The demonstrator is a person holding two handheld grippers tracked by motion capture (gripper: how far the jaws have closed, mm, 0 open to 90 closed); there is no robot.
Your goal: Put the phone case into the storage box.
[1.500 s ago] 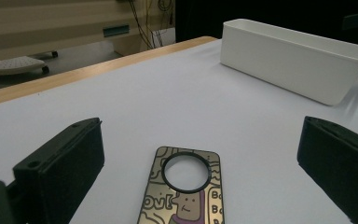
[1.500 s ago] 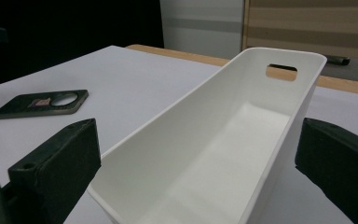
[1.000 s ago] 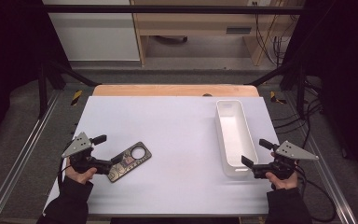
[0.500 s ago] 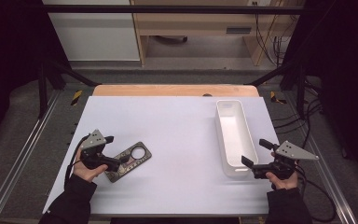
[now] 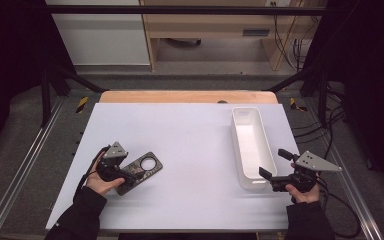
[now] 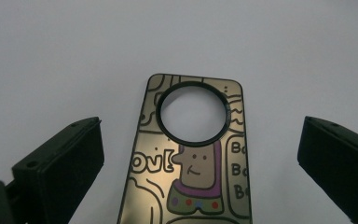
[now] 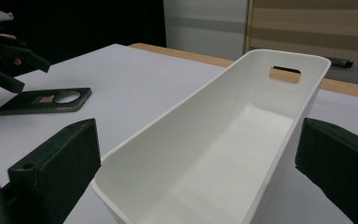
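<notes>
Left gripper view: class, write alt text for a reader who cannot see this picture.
A flat phone case with a cartoon figure and a large round camera hole lies on a white table, centred between the two open black jaws of the left gripper. Neither jaw touches it.

Flat on the table's left: case (image 6: 193, 163), gold-toned, cartoon-printed, round hole near its far end; possibly a phone case.

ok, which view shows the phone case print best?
Left gripper view: the phone case lies close between the open jaws, cartoon and ring hole sharp. High view shows it small by the left gripper; right gripper view shows it far, edge-on.
</notes>
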